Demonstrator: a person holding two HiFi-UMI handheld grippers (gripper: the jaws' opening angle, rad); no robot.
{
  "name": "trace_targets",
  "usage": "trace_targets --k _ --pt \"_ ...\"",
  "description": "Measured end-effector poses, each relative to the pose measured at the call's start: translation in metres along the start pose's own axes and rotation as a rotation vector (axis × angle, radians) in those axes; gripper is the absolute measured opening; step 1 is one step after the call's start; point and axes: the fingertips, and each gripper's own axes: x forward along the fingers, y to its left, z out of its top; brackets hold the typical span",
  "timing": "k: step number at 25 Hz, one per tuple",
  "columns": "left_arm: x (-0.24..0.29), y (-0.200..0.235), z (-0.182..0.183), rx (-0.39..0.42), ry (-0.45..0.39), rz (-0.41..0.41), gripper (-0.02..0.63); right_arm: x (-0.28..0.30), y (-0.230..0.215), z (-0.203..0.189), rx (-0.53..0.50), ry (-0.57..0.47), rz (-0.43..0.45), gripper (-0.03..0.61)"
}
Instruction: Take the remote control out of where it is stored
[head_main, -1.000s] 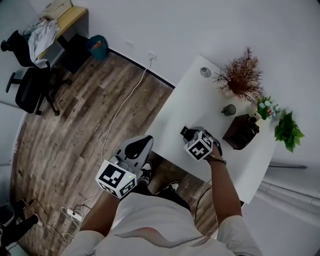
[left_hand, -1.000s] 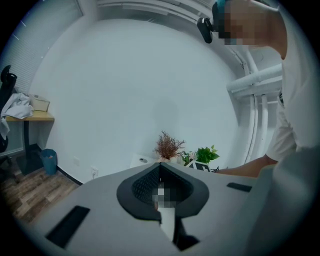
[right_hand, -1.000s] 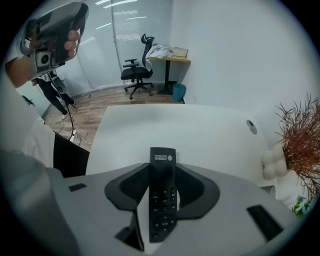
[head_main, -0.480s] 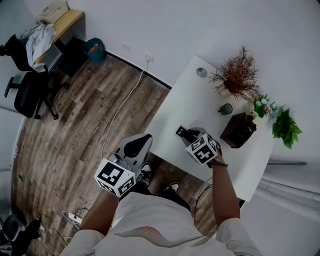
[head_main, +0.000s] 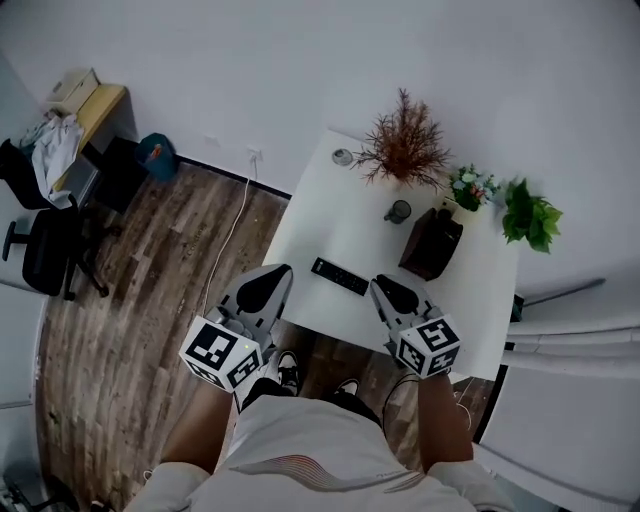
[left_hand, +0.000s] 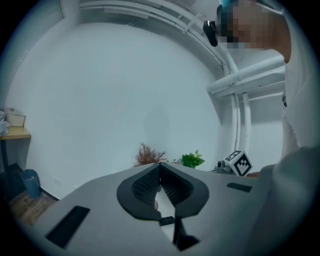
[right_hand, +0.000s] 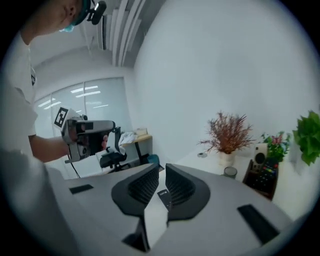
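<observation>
The black remote control (head_main: 340, 277) lies flat on the white table (head_main: 310, 215), near its front edge, with neither gripper touching it. My right gripper (head_main: 381, 286) hovers just right of it; its jaws are closing with a narrow gap and nothing between them. In the right gripper view the gripper (right_hand: 159, 170) shows a sliver of the remote (right_hand: 163, 196) through that gap. My left gripper (head_main: 272, 272) hangs off the table's front left, empty, its tips together (left_hand: 160, 167). The dark storage box (head_main: 432, 243) stands at the back right, with other remotes (right_hand: 263, 176) in it.
A dried brown plant (head_main: 405, 145), small flowers (head_main: 470, 187) and a green plant (head_main: 527, 213) line the table's back edge. A small dark cup (head_main: 398, 211) and a round grey object (head_main: 343, 157) sit nearby. An office chair (head_main: 45, 255) and desk (head_main: 95, 105) stand far left.
The right gripper has let go of the remote, which now rests on the table, and has drawn back toward the person. The head view has shifted.
</observation>
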Motion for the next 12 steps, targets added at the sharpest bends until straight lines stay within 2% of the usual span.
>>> trace_targets --k 4,8,12 --pt "0.01 -0.037 0.019 0.048 -0.018 -0.052 0.009 -0.065 -0.016 0.029 0.043 -0.18 -0.145 0.039" --pt "0.017 -0.073 0.034 0.06 -0.044 -0.102 0.009 -0.131 -0.029 0.057 0.041 -0.357 -0.287 0.033" --pt "0.024 -0.111 0.042 0.068 -0.062 -0.158 0.009 -0.186 -0.038 0.068 0.006 -0.442 -0.397 0.032"
